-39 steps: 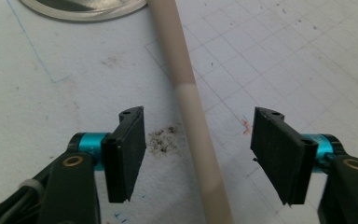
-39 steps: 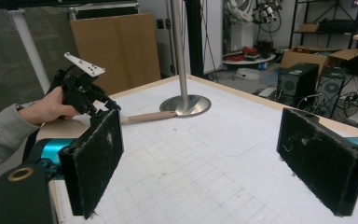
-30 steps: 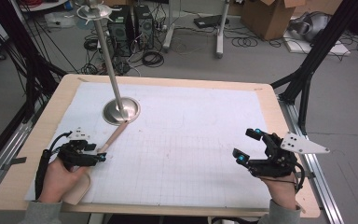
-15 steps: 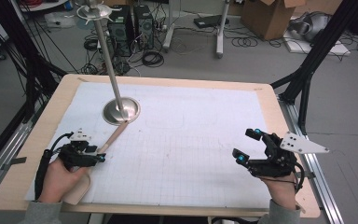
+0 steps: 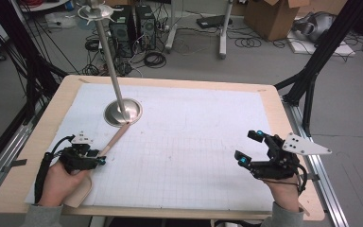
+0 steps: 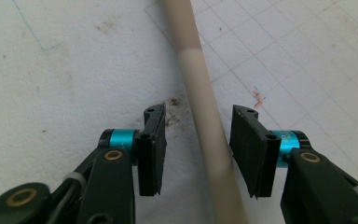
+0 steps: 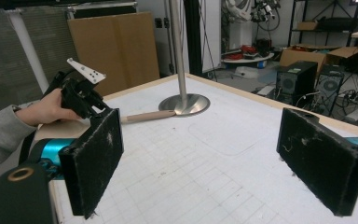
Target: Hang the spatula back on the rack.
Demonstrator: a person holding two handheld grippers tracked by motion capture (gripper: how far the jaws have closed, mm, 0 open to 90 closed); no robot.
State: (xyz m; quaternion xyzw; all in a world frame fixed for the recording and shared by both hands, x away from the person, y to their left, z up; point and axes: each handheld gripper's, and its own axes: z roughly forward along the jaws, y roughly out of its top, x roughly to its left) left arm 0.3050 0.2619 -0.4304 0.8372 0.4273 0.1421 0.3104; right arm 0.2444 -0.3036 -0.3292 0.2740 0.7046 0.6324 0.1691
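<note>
At the near left of the desk (image 5: 38,142), short of the metal stand (image 5: 123,112), a person's left gripper (image 5: 96,161) is closing around the handle of a long beige spatula-like tool (image 5: 116,139). Its fingers (image 6: 151,149) have just been drawing together, narrower than a second ago, and in the left gripper view the pale handle (image 6: 205,116) is running straight up between them with a sliver of gridded paper showing on the left side and the right pad sitting almost against it; the pads do not appear to be pressing yet. The tool is lying flat on the white gridded sheet (image 5: 194,156), its thin end touching or all but touching the rim of the stand's round base, its broad flat end resting toward the desk's near edge, under the left hand (image 5: 59,182). The hand itself is holding position over the handle, just as it was a second ago, so only the narrowing fingers have changed. Well to the right of the stand, the right gripper (image 5: 250,146) is waiting with its fingers (image 7: 95,158) spread wide and nothing between them. The closing fingers suggest the pick-up of the tool is about to begin, with the grip not quite made and the lift not yet started.
</note>
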